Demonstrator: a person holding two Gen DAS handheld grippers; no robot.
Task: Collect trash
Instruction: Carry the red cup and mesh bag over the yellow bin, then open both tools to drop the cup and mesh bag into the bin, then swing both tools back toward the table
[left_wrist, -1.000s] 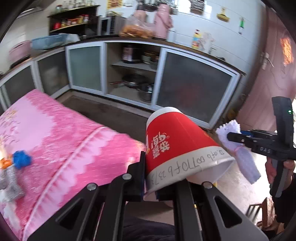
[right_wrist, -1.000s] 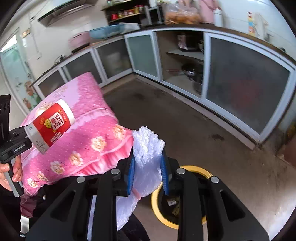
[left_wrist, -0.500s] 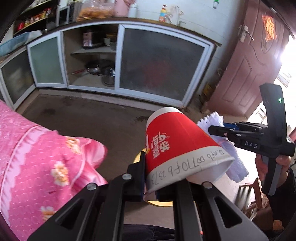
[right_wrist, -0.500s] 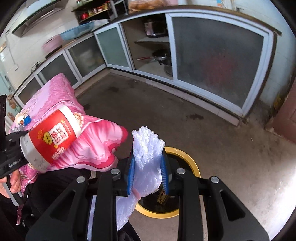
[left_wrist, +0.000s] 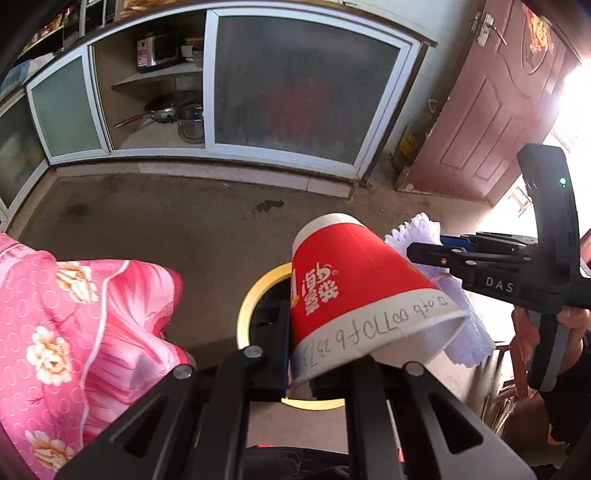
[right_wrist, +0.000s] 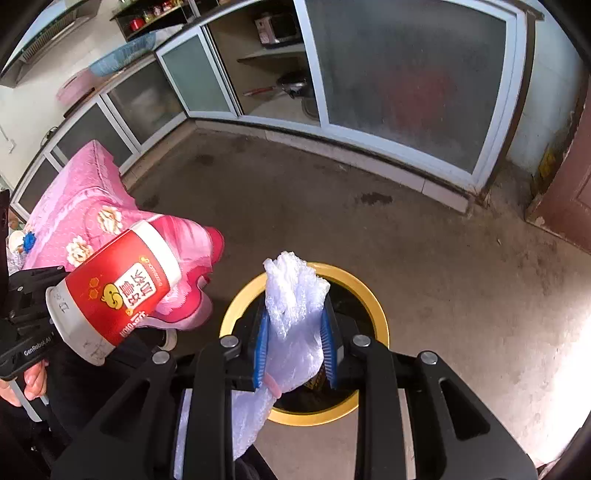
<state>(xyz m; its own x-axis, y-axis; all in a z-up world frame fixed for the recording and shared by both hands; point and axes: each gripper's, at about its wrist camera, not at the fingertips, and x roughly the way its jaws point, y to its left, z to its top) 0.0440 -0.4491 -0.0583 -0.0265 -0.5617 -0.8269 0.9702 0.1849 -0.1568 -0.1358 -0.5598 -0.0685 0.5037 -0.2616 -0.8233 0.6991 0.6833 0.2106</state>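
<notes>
We hold the left gripper (left_wrist: 295, 354) clamped on the rim wall of a red paper cup (left_wrist: 354, 291), one finger outside the wall and one inside the mouth. The cup lies tilted, its mouth toward us and its white base pointing away, above the near rim of a yellow-rimmed bin (left_wrist: 251, 295) on the concrete floor (left_wrist: 166, 229).

Our right gripper (right_wrist: 295, 347) is closed partway on a crumpled wad of white plastic wrap (right_wrist: 295, 295); the blue pads (right_wrist: 260, 347) press it from both sides, and a tail of wrap hangs down toward us. The wad sits over the bin's dark opening.

In the right wrist view the cup is to the left of the wrap, just beside the bin. A pink flowered cloth (left_wrist: 66, 317) lies beside the bin, and glass-fronted cabinets (left_wrist: 303, 85) line the far wall.
</notes>
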